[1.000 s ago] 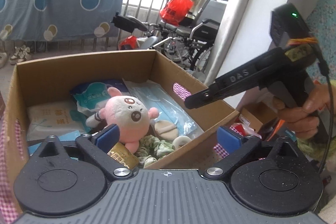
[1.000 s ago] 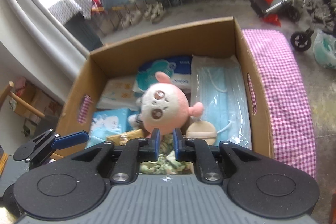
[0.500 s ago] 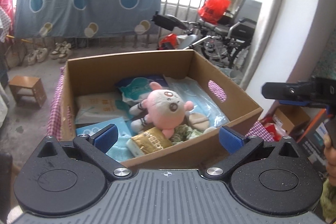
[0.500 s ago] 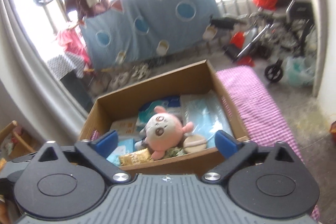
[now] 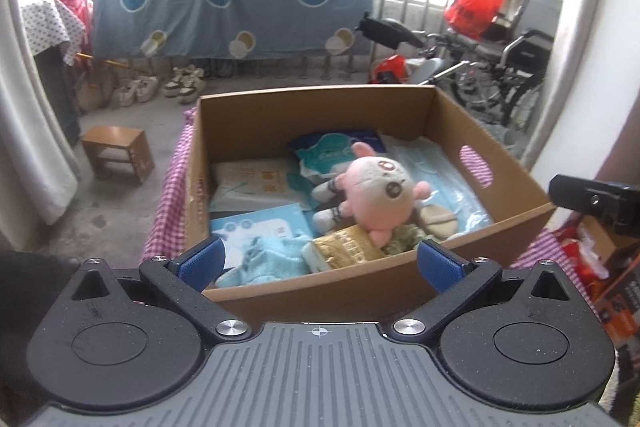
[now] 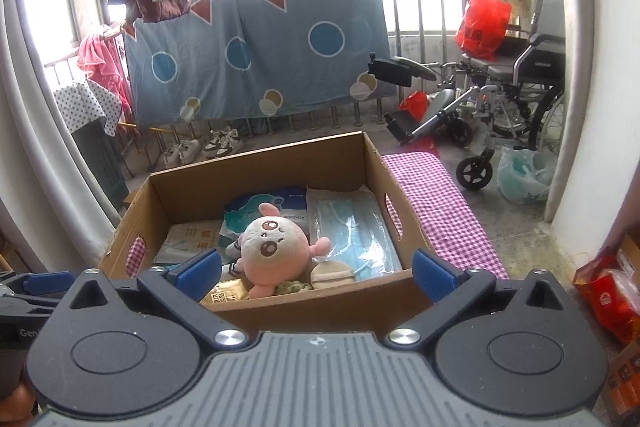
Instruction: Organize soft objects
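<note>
An open cardboard box (image 5: 516, 223) (image 6: 400, 283) holds a pink plush (image 5: 376, 187) (image 6: 276, 247) lying on tissue packs. Beside it are a pack of blue masks (image 6: 352, 231), a gold packet (image 5: 344, 247), a light blue cloth (image 5: 272, 255) and a round beige puff (image 5: 438, 219). My left gripper (image 5: 320, 263) stands open in front of the box's near wall, nothing between its pads. My right gripper (image 6: 316, 271) is open too, just short of the same wall, and empty. Its dark body (image 5: 592, 203) shows at the left view's right edge.
The box sits on a bench with a pink checked cover (image 6: 436, 211). A wooden stool (image 5: 116, 153) stands to the left, shoes along the railing, a wheelchair (image 6: 512, 95) at the back right. Red packets (image 6: 608, 291) and boxes lie on the floor at right.
Both grippers drew back from the box and tilted up, so more of the room shows. The right jaws went from shut over the box to wide open. The plush stayed in place.
</note>
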`<action>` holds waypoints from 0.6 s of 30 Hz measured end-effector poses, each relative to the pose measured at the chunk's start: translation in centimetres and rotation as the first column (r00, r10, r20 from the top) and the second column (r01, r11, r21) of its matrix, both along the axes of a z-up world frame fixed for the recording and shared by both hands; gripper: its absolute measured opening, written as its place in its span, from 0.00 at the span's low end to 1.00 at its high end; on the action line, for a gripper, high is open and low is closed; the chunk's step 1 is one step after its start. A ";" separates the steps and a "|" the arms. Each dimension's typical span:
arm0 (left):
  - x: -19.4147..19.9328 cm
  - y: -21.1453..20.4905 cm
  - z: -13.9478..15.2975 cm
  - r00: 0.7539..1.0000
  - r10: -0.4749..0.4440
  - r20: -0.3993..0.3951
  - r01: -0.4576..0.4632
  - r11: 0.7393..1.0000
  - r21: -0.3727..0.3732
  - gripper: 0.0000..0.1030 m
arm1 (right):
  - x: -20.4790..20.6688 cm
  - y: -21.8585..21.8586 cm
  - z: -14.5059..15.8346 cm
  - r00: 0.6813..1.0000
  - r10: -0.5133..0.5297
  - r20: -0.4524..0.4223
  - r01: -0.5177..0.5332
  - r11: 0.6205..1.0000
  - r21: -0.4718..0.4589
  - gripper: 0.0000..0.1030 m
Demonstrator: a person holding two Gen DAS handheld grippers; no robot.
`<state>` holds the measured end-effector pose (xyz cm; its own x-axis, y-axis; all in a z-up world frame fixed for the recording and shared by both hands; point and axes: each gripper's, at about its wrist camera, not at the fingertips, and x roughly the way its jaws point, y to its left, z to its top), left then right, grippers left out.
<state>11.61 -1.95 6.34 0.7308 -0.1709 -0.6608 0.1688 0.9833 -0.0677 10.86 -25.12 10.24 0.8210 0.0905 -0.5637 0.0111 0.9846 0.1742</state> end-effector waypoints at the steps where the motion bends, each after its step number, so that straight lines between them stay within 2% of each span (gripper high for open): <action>1: 0.0 0.0 -0.1 1.000 0.010 -0.005 -0.010 1.000 0.009 1.00 | 0.0 0.0 -0.1 1.000 0.001 -0.001 -0.001 1.000 -0.002 1.00; 6: 0.1 0.1 -0.2 0.999 0.028 -0.034 -0.028 1.000 0.003 1.00 | -0.3 0.4 -0.2 1.000 0.008 0.005 -0.008 1.000 -0.023 1.00; 13: 0.1 -0.5 -0.2 0.999 0.049 -0.010 -0.049 0.997 0.065 1.00 | -0.4 0.3 -0.3 1.000 -0.001 0.014 0.002 0.998 -0.063 1.00; 18: 0.0 -0.3 0.0 0.998 0.068 -0.013 -0.068 0.998 0.019 1.00 | -0.5 0.4 -0.2 0.999 0.006 0.042 -0.002 0.995 -0.096 1.00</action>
